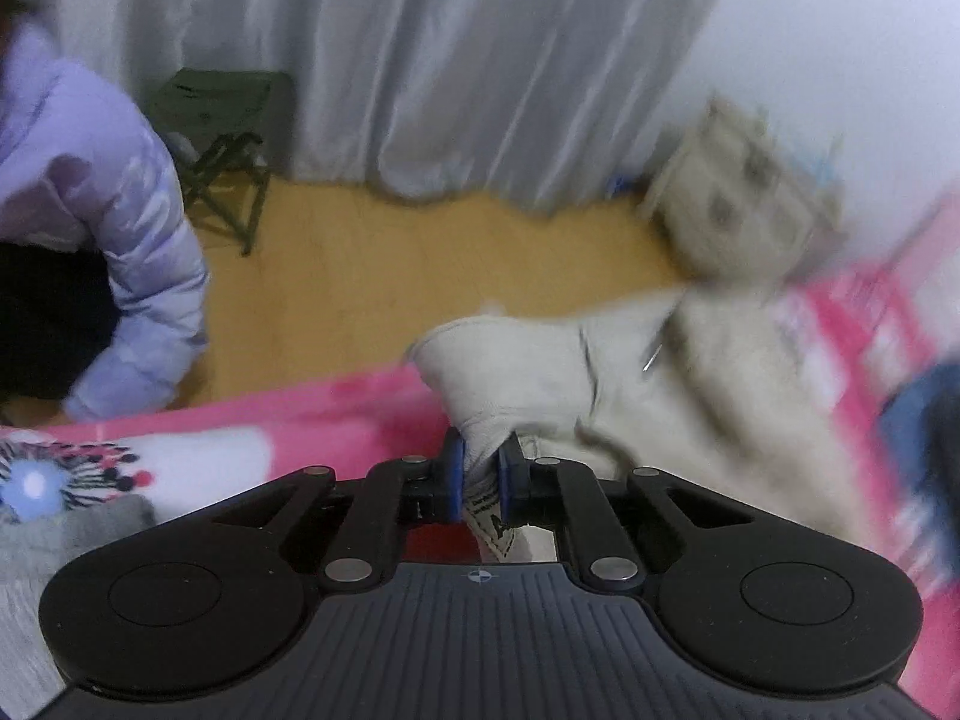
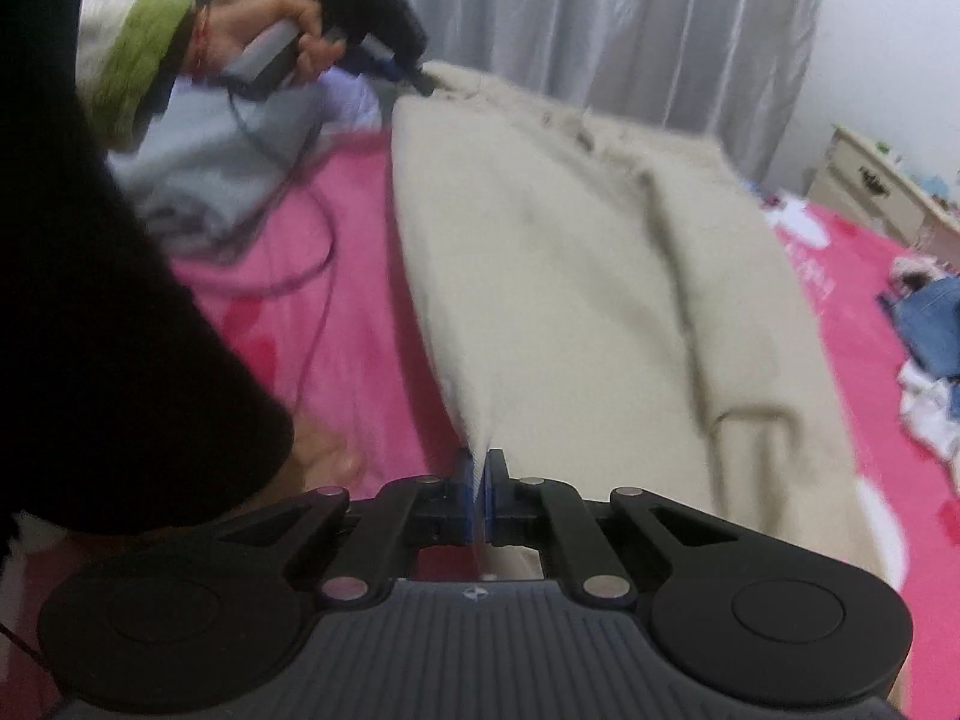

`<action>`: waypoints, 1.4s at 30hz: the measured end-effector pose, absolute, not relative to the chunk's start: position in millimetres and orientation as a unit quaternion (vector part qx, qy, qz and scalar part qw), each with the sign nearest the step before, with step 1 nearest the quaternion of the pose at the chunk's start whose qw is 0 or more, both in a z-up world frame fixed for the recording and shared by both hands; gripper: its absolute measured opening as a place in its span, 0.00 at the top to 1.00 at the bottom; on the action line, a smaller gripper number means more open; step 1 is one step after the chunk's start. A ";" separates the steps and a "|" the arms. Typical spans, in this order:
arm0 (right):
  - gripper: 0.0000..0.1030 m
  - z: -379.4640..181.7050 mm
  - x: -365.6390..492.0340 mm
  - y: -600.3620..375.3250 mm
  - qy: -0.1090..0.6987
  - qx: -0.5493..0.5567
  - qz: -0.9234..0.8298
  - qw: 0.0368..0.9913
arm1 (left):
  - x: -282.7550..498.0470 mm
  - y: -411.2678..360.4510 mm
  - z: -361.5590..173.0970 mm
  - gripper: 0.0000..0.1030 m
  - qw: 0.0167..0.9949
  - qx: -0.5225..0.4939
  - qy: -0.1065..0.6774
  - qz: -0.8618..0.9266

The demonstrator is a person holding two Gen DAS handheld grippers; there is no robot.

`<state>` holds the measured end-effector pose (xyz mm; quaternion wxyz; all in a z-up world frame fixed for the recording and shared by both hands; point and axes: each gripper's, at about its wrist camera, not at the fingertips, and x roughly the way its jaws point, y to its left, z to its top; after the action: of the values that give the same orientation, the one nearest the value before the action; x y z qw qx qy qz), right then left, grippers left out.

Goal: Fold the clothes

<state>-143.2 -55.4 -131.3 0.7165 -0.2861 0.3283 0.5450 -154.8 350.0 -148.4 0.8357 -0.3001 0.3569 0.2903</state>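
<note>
Nearest the lens, low centre in both wrist views: blue-padded jaws pinched onto cloth. Left gripper (image 1: 482, 468) nearly closed on a bunched white-lined edge of the beige garment (image 1: 690, 372). Right gripper (image 2: 478, 492) closed almost flat on a thin edge of the same garment (image 2: 570, 276). Stretched from lower centre to upper left of the right view, above the pink bedspread (image 2: 360, 300). Upper left there, a hand (image 2: 264, 30) gripping the other tool's handle. Blurred throughout.
</note>
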 end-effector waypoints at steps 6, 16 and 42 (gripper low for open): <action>0.80 -153.7 -149.6 -54.0 0.359 -0.308 0.542 0.695 | -165.0 344.9 -153.3 0.62 0.828 -0.289 0.373 0.303; 0.54 -119.8 -128.9 -88.7 0.388 -0.218 0.509 0.737 | -180.5 330.5 -109.8 0.49 0.854 -0.251 0.324 0.319; 0.39 -137.8 13.4 -204.1 0.496 -0.007 0.259 0.829 | -109.8 191.9 -138.8 0.43 0.896 -0.176 0.399 0.083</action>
<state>13.4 -204.1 -137.8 0.8288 -0.0074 0.4959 0.2590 -109.8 191.9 -138.8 0.8961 -0.1763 0.3988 0.0827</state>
